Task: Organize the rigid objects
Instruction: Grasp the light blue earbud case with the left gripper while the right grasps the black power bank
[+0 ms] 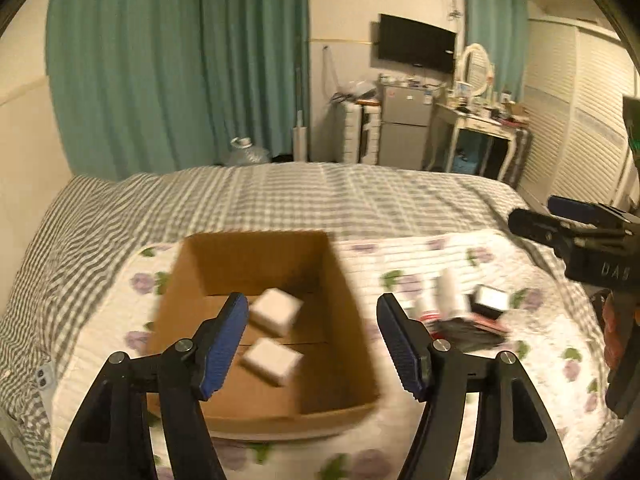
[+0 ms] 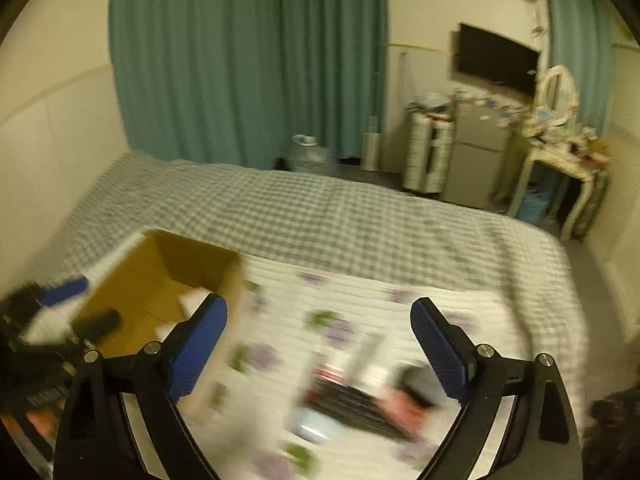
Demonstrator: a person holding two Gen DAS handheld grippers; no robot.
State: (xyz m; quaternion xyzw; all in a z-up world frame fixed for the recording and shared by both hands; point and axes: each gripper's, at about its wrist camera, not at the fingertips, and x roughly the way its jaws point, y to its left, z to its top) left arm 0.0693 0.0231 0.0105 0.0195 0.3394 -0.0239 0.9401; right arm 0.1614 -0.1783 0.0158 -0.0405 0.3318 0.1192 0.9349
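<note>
While both tongs gape empty, two white boxes (image 1: pixel 276 310) lie in carton (image 1: pixel 348 320).

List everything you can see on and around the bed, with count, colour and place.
cardboard box: one, brown, open, on the floral quilt
small boxes: two, white, inside the cardboard box
loose items: a blurred pile, white, black and red, on the quilt right of the box; count unclear
floral quilt: one, white with purple flowers, over the checked bedding
checked bedding: grey and white, on the bed
curtains: teal, behind the bed
television: one, black, on the wall
left tongs: black with blue pads, open, over the box
right tongs: same colours, open, over the loose items
</note>
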